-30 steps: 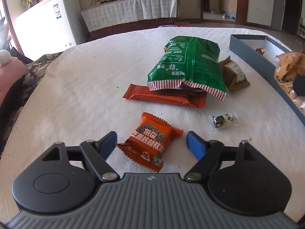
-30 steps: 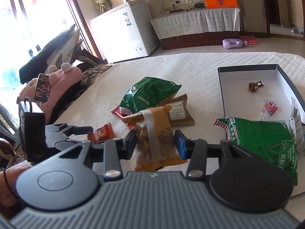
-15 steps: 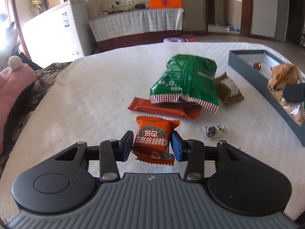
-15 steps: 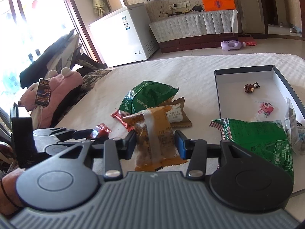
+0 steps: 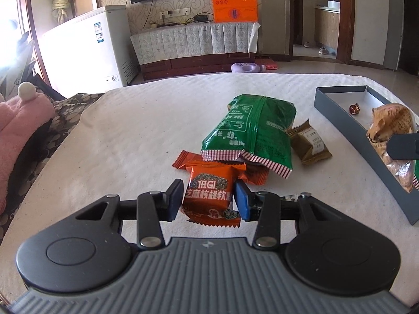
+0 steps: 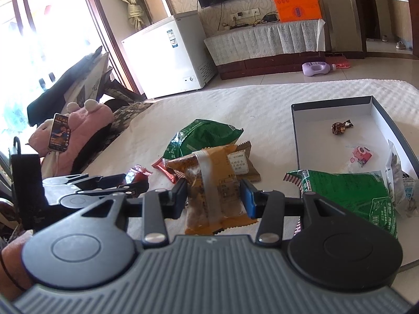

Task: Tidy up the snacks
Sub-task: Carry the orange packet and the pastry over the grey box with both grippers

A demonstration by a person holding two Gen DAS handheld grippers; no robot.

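My left gripper [image 5: 208, 200] is shut on a small orange snack packet [image 5: 209, 192], lifted just off the white tablecloth [image 5: 131, 136]. Behind it lie a long orange bar [image 5: 183, 161], a green bag [image 5: 251, 133] and a brown packet [image 5: 310, 142]. My right gripper [image 6: 213, 196] is shut on a yellow-brown snack bag [image 6: 212, 183] with a clear strip, held above the table left of the grey box [image 6: 294, 130]. The left gripper [image 6: 104, 183] also shows at the left of the right wrist view.
The grey box [image 5: 337, 110] at the right holds a wrapped candy [image 6: 340, 127], a pink sweet [image 6: 361, 155], a second green bag [image 6: 351, 196] and a clear bag [image 6: 400, 180]. A small clear candy [image 5: 289, 197] lies by the left gripper. Pink plush and a phone [image 6: 60, 136] sit at the left.
The left gripper closed on the small orange packet and raised it off the cloth. The right gripper kept its hold on the yellow-brown bag and stayed about where it was.
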